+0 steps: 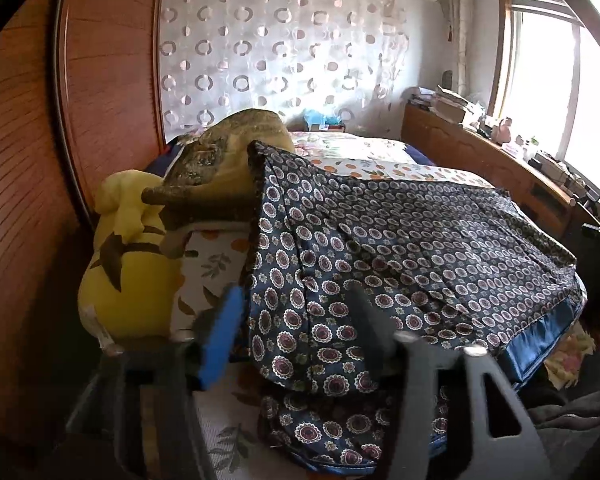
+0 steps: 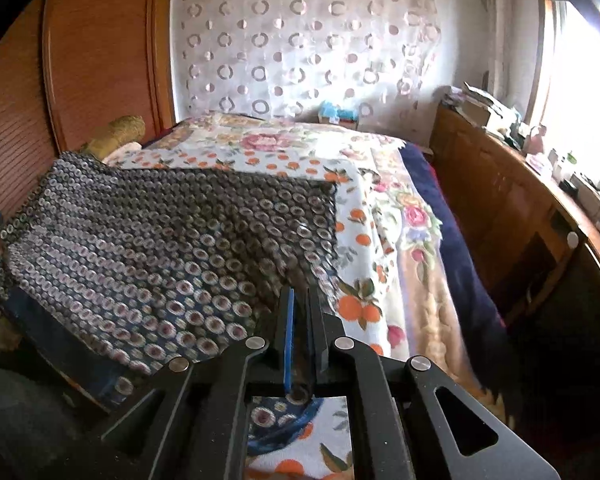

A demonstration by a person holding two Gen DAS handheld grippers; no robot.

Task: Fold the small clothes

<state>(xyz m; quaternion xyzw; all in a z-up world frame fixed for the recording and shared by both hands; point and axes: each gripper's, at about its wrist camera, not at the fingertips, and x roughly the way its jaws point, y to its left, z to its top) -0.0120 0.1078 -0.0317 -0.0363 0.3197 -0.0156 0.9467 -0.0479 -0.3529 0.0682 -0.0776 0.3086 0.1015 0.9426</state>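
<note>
The dark medallion-print garment point(image 1: 400, 240) lies spread across the near part of the bed point(image 2: 380, 184), its long axis running left to right. The left gripper point(image 1: 296, 316) has its fingers spread over the garment's near left edge, one finger on the cloth and the other just off it, nothing pinched. The right gripper point(image 2: 302, 312) has its fingers pressed together at the near right corner; whether cloth is caught between them I cannot tell. Each hand is nearest its own corner.
</note>
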